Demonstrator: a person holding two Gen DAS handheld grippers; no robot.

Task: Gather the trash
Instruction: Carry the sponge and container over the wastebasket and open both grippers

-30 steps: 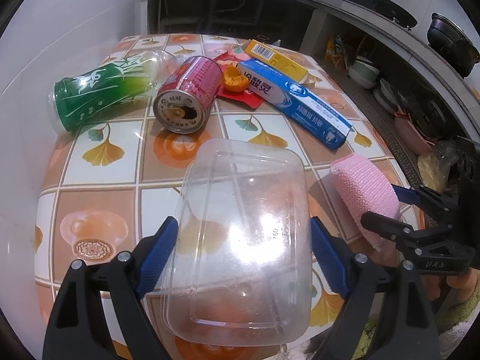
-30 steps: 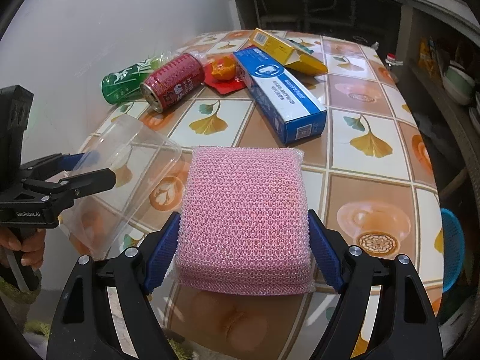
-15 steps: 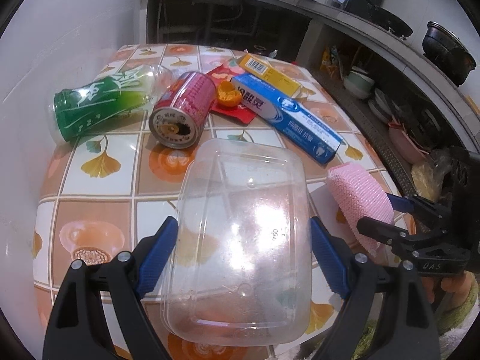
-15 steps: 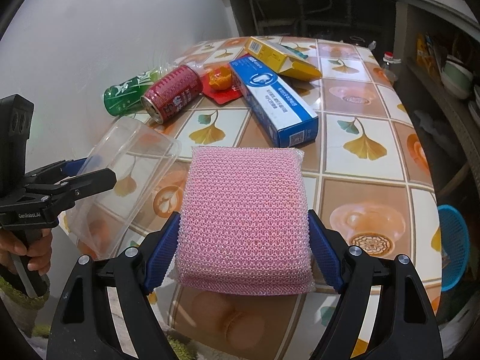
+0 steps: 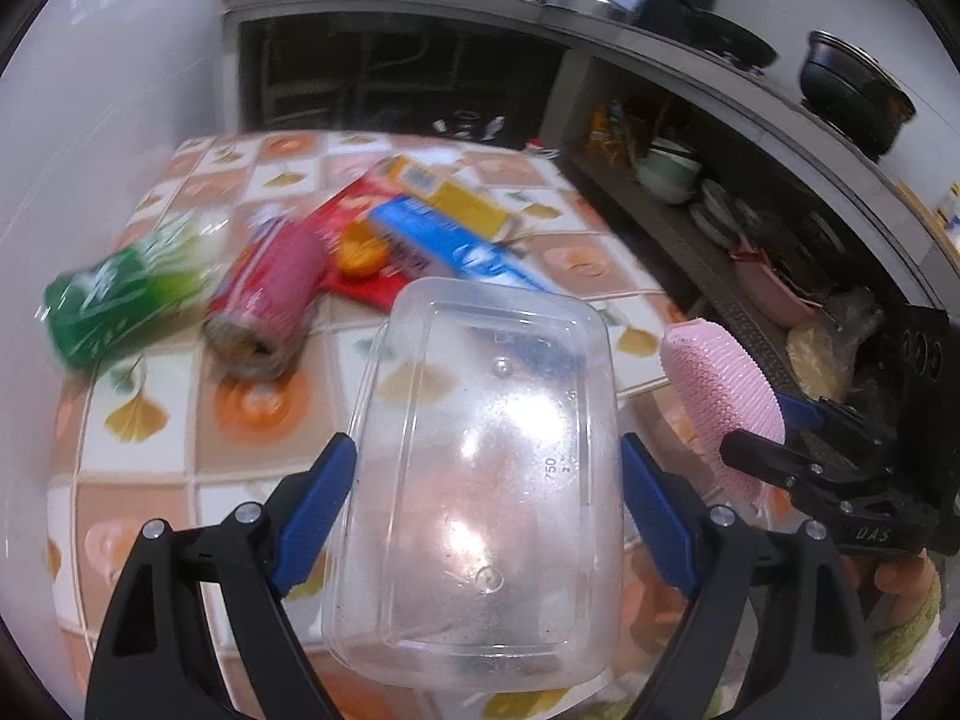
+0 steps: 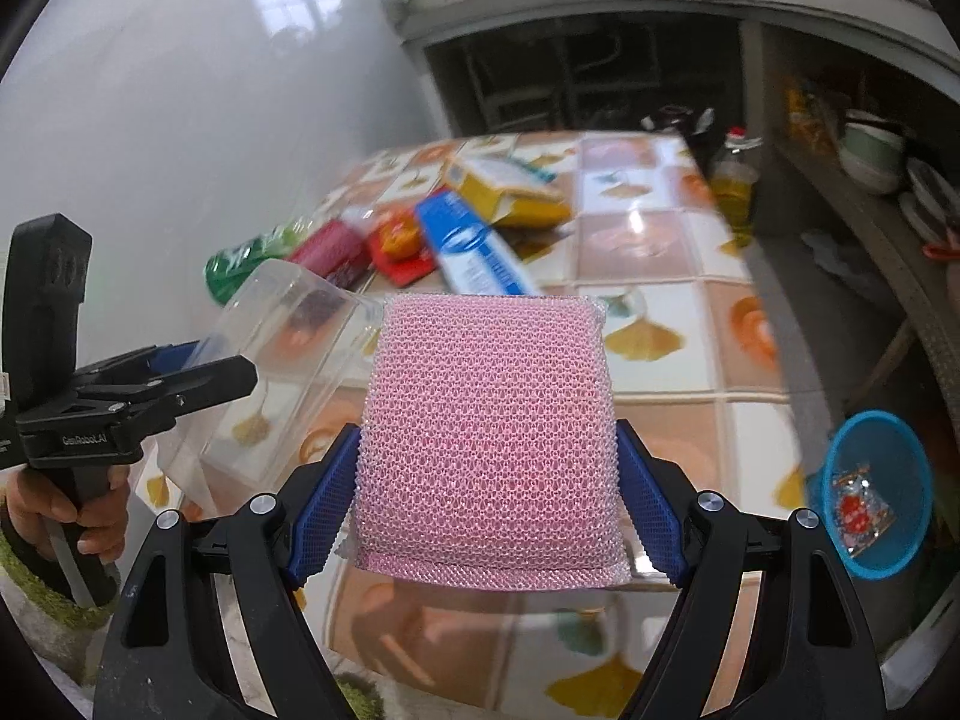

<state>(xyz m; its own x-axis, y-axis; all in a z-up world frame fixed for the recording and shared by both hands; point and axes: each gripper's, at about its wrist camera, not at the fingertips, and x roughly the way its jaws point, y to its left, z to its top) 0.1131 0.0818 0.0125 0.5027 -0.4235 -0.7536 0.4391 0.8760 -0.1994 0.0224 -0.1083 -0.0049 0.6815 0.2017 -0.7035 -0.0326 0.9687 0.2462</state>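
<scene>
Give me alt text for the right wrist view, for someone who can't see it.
The right hand-held gripper clamps a pink sponge above a tiled table. To its left, the left hand-held gripper holds a clear tub. Behind lie a green bottle, red can and boxes; a blue bin sits lower right.

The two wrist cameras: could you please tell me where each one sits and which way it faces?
Left wrist: sits on the left gripper, looking forward and down along its fingers at the clear plastic container they hold and the tiled table; the right gripper and fingertips of its hand show.
Right wrist: sits on the right gripper, facing the pink scouring pad; the left gripper and hand show.
Shared: green bottle, red can, blue box.
</scene>
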